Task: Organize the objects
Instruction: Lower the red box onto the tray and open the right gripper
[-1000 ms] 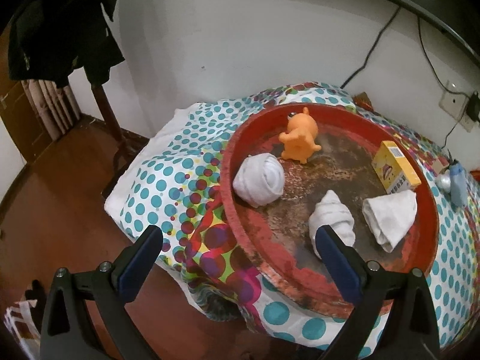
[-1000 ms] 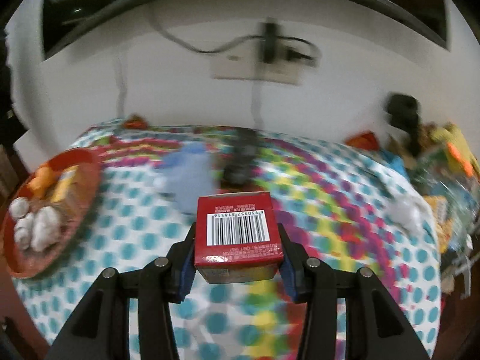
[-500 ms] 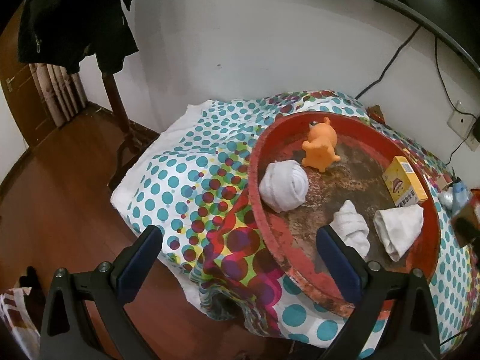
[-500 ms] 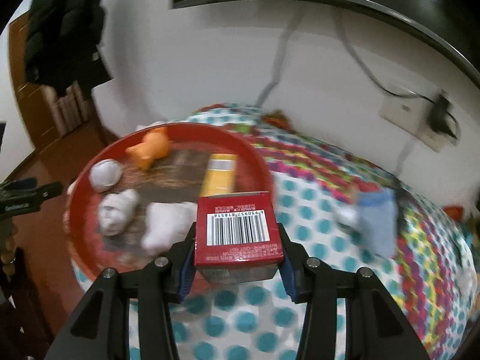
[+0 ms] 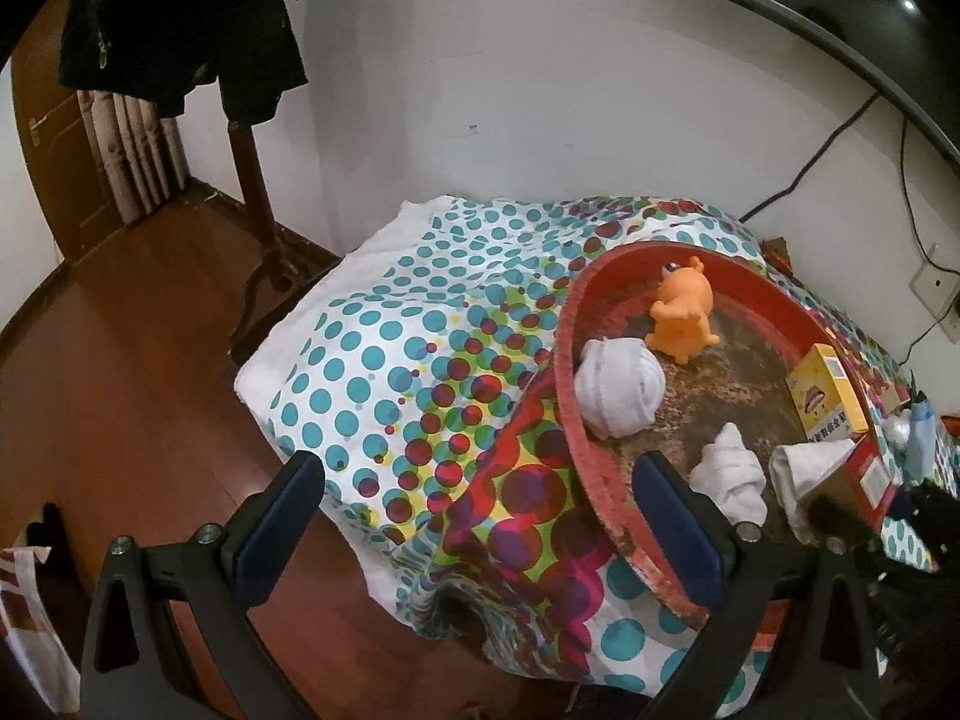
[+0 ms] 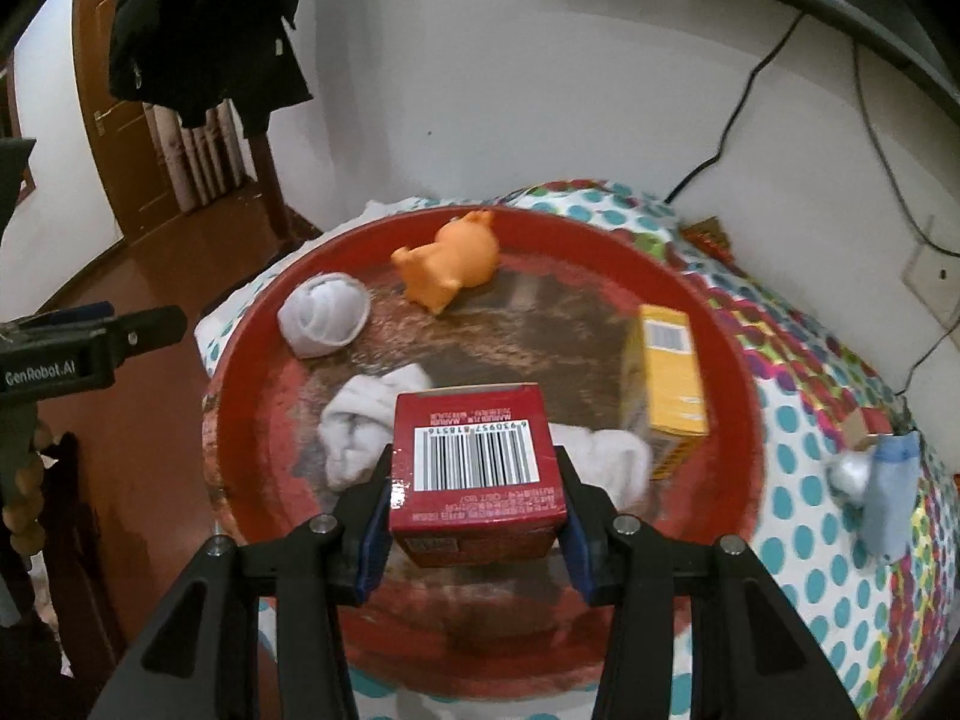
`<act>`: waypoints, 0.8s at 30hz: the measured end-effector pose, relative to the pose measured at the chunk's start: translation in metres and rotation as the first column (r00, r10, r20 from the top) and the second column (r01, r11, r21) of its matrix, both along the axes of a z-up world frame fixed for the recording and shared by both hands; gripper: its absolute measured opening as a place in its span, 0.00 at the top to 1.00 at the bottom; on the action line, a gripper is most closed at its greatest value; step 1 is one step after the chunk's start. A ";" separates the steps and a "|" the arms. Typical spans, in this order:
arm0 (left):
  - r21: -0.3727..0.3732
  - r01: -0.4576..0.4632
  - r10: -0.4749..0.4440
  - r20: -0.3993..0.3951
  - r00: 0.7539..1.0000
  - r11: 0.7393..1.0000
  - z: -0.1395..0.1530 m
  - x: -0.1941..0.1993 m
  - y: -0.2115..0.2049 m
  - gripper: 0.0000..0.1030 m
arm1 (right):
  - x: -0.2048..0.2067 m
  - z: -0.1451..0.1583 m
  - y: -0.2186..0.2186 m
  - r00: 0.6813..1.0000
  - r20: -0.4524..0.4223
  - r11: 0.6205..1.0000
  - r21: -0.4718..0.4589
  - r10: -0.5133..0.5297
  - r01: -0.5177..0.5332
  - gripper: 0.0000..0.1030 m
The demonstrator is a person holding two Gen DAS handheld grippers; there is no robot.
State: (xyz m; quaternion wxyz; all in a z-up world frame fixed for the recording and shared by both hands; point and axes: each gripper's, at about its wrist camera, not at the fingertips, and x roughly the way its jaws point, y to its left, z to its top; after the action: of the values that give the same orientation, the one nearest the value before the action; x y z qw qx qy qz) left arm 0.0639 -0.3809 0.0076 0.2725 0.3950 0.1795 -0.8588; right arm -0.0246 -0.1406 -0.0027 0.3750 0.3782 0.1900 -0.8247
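My right gripper [image 6: 474, 498] is shut on a red box [image 6: 477, 468] with a barcode on top. It holds the box above the near half of the round red tray [image 6: 240, 360]. In the tray lie an orange toy animal [image 6: 447, 258], a white sock ball [image 6: 324, 312], two crumpled white cloths [image 6: 360, 420] [image 6: 606, 456] and a yellow box [image 6: 669, 378]. My left gripper [image 5: 480, 516] is open with nothing between its fingers. It hangs over the spotted cloth, just left of the tray rim [image 5: 564, 396]. The red box [image 5: 873, 474] shows at the right edge of the left wrist view.
The tray sits on a table under a spotted cloth [image 5: 390, 360], close to the table's left edge. A blue and silver object [image 6: 888, 492] lies on the cloth right of the tray. A coat stand [image 5: 252, 180] with dark clothes stands on the wooden floor [image 5: 120, 390]. Cables run along the wall [image 6: 738, 108].
My right gripper swung left with the red box, from over the middle of the table to above the tray. My left gripper drifted left, so the tray sits further right in its view.
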 end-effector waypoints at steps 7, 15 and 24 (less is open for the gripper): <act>0.030 -0.009 0.009 0.002 1.000 1.000 -0.004 0.001 -0.004 0.01 | 0.010 -0.019 0.013 0.999 0.036 0.999 0.039 0.006 -0.008 0.54; 0.027 -0.010 0.010 0.008 1.000 1.000 -0.007 0.000 -0.003 0.01 | 0.016 -0.026 0.010 0.999 0.043 0.998 0.057 0.019 -0.021 0.50; 0.024 -0.009 0.008 0.013 1.000 1.000 -0.008 -0.002 -0.001 0.01 | 0.022 0.003 0.046 0.999 0.017 0.999 0.016 0.032 -0.032 0.30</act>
State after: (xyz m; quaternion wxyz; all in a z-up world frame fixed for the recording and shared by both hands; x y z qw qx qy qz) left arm 0.0621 -0.3819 -0.0003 0.2726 0.4030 0.1897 -0.8528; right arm -0.0025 -0.0943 -0.0001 0.3866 0.3852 0.1998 -0.8138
